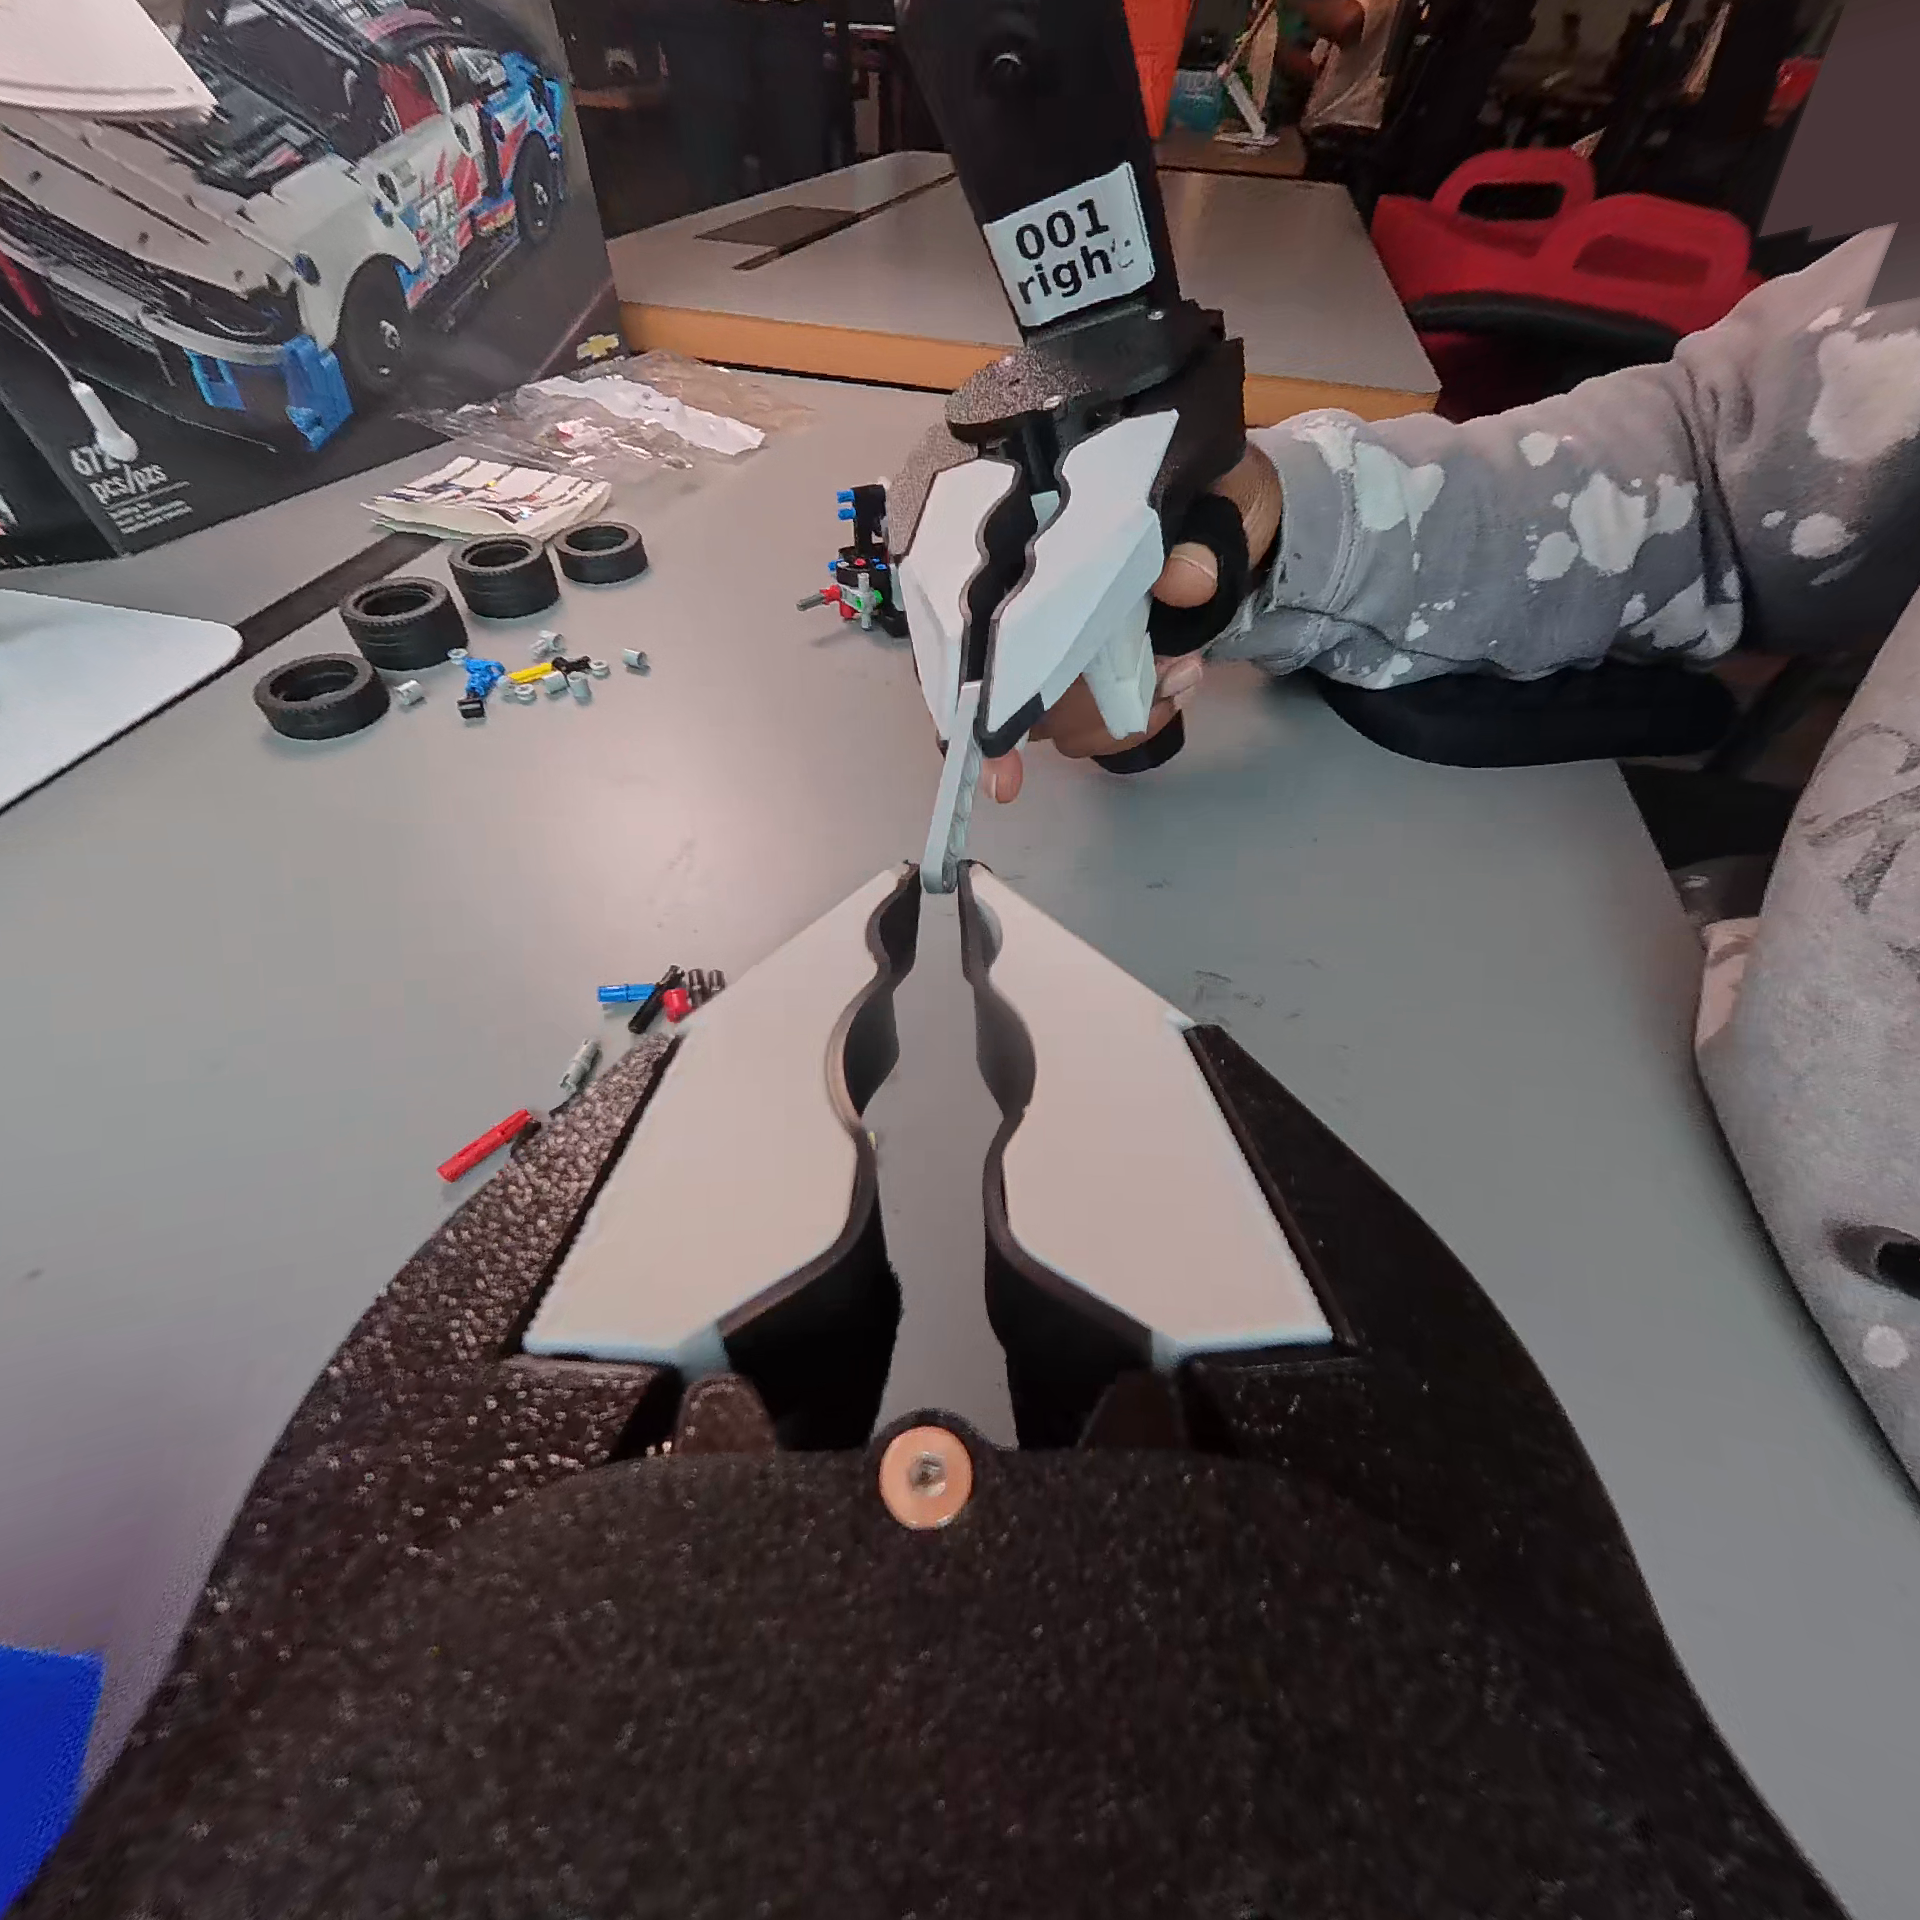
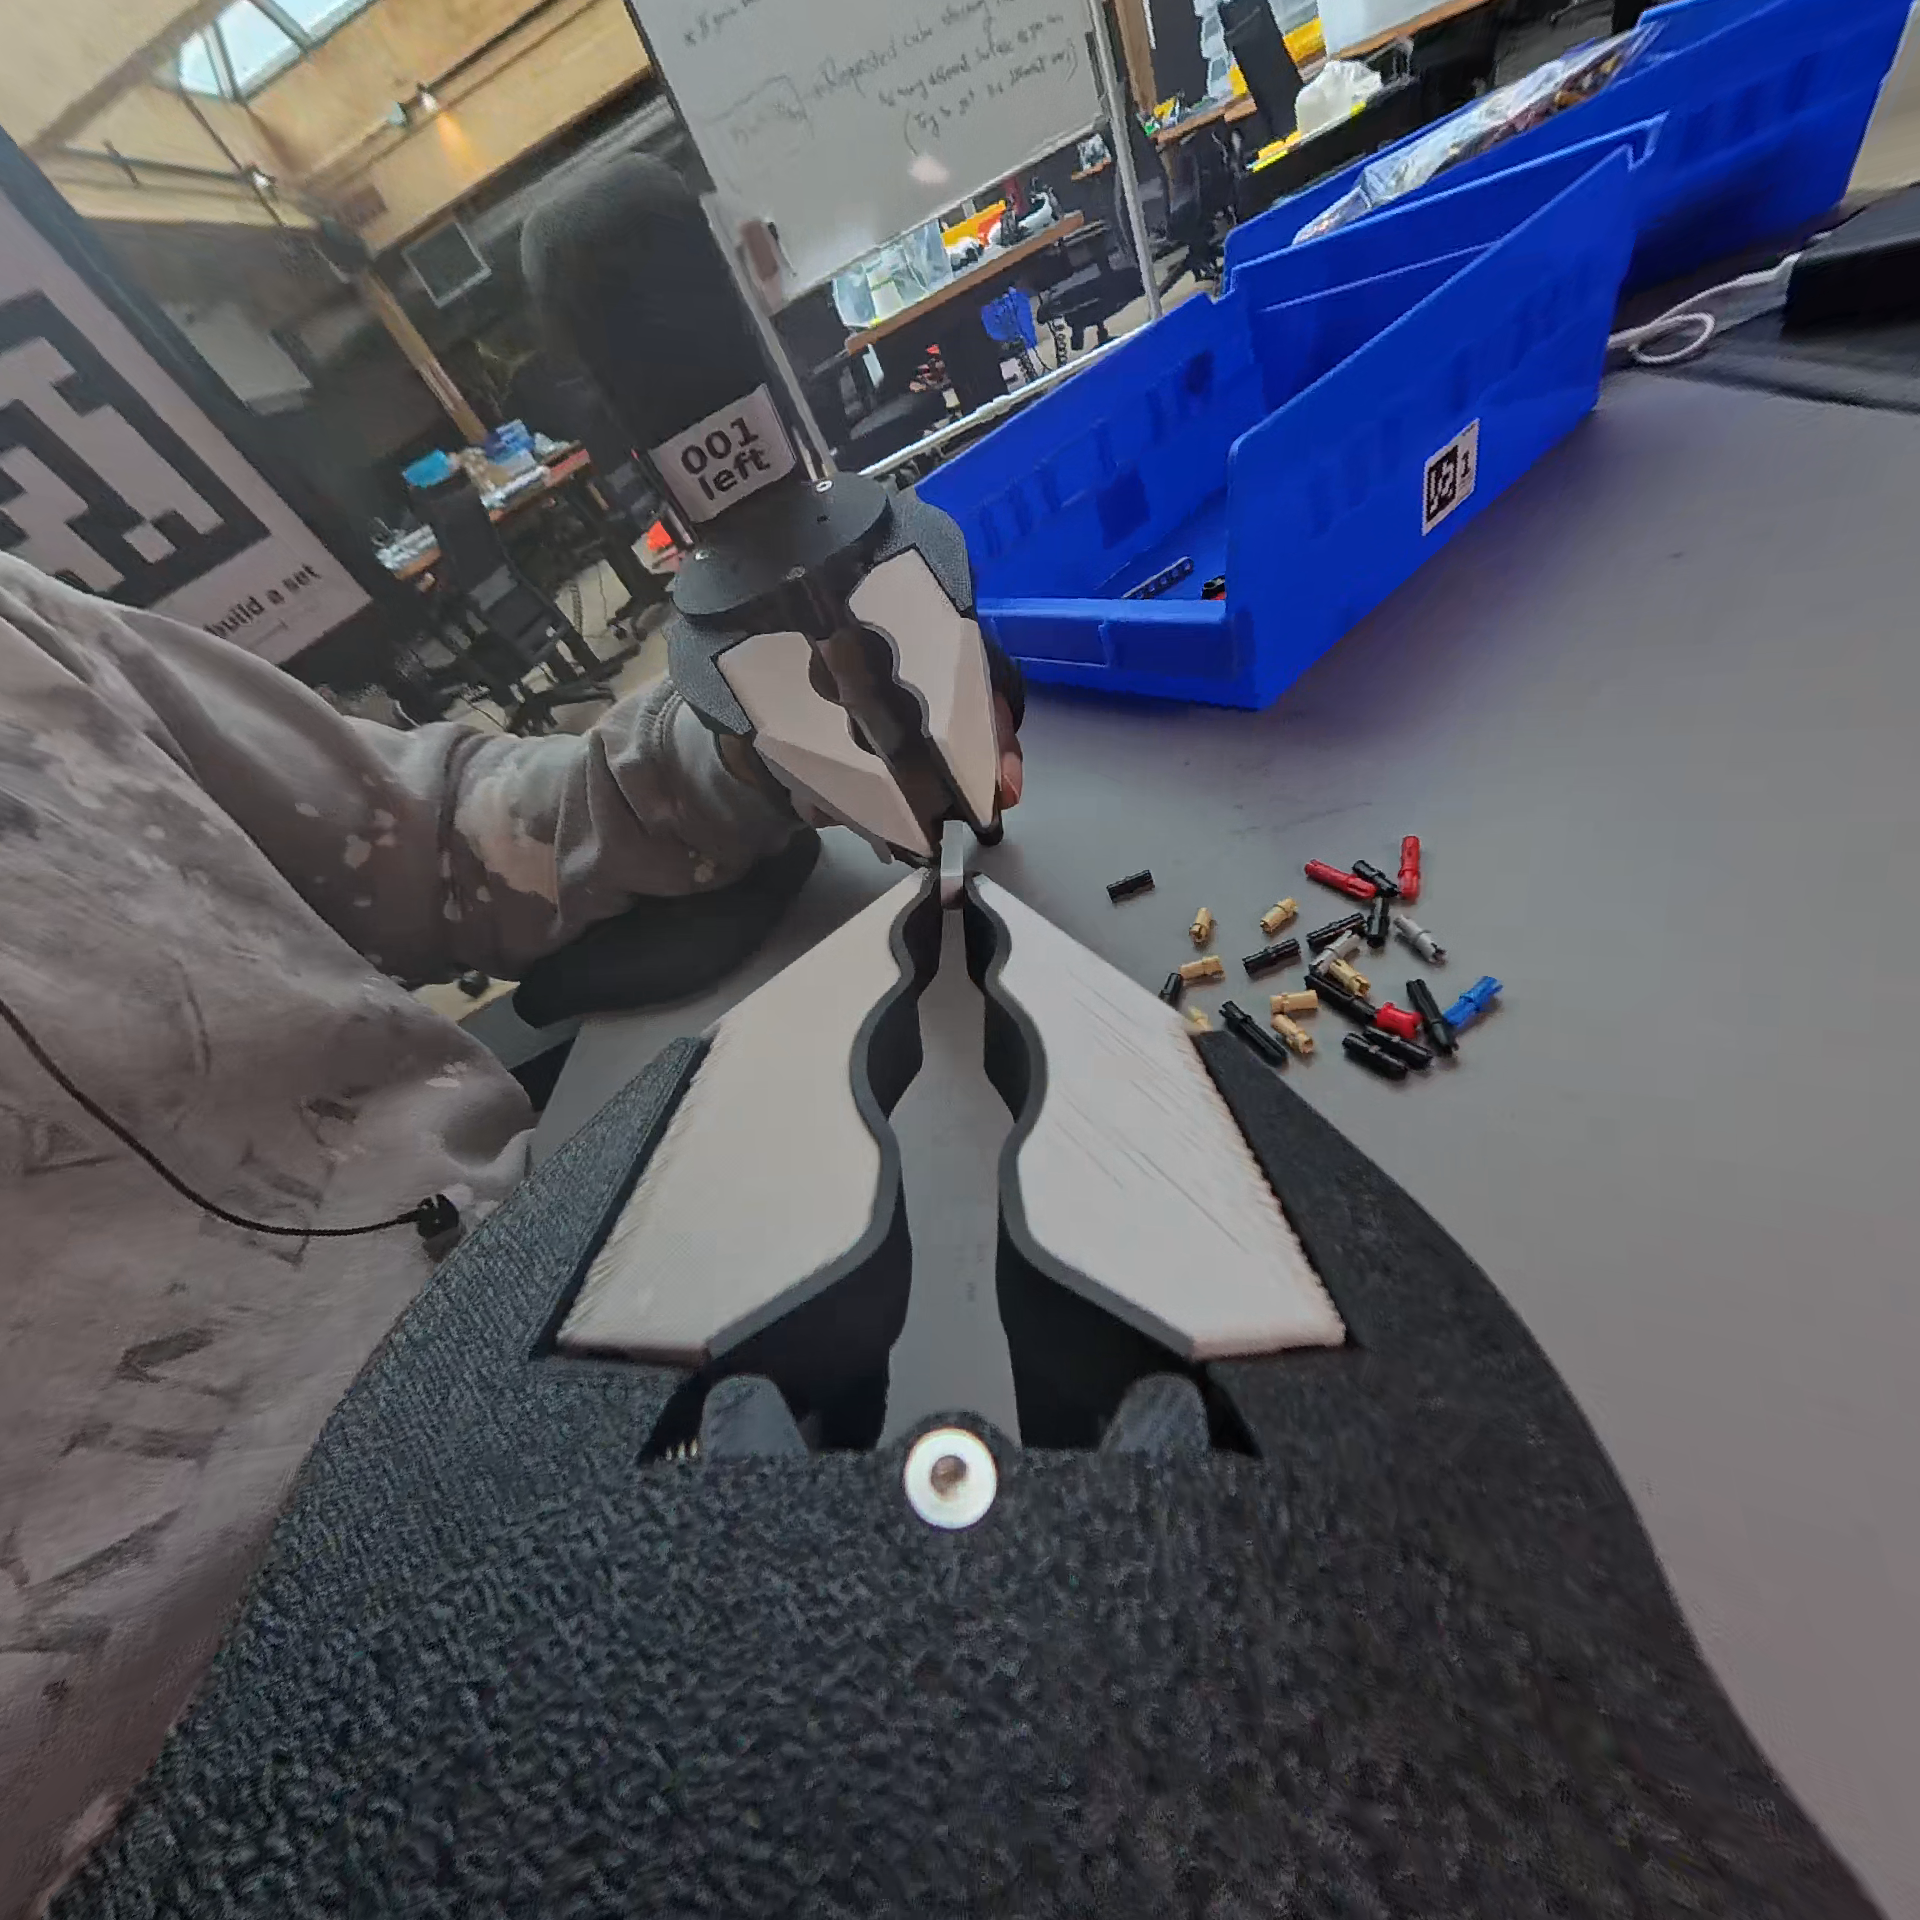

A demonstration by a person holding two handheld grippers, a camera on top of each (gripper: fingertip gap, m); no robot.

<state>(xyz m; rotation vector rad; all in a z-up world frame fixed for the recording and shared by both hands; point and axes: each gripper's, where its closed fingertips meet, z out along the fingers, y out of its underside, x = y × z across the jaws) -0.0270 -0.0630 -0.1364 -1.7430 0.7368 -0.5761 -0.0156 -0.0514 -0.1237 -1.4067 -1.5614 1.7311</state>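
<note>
A thin light grey beam (image 1: 956, 800) is held above the grey table (image 1: 312, 935) between both grippers. My left gripper (image 1: 940, 878) is shut on its near end. My right gripper (image 1: 982, 727), held in a hand with a speckled grey sleeve (image 1: 1558, 520), is shut on its far end. In the right wrist view, my right gripper (image 2: 951, 894) pinches the beam (image 2: 953, 868), and the left gripper (image 2: 956, 836) meets it tip to tip from the far side.
Several black tyres (image 1: 405, 623), small loose parts (image 1: 540, 670), pins (image 1: 665, 992), a red pin (image 1: 483, 1143) and a small assembly (image 1: 862, 582) lie to the left. A car-set box (image 1: 260, 260) stands behind. Blue bins (image 2: 1351, 468) and a pin pile (image 2: 1340, 977) lie to the right. The grippers are tip to tip, or close to it.
</note>
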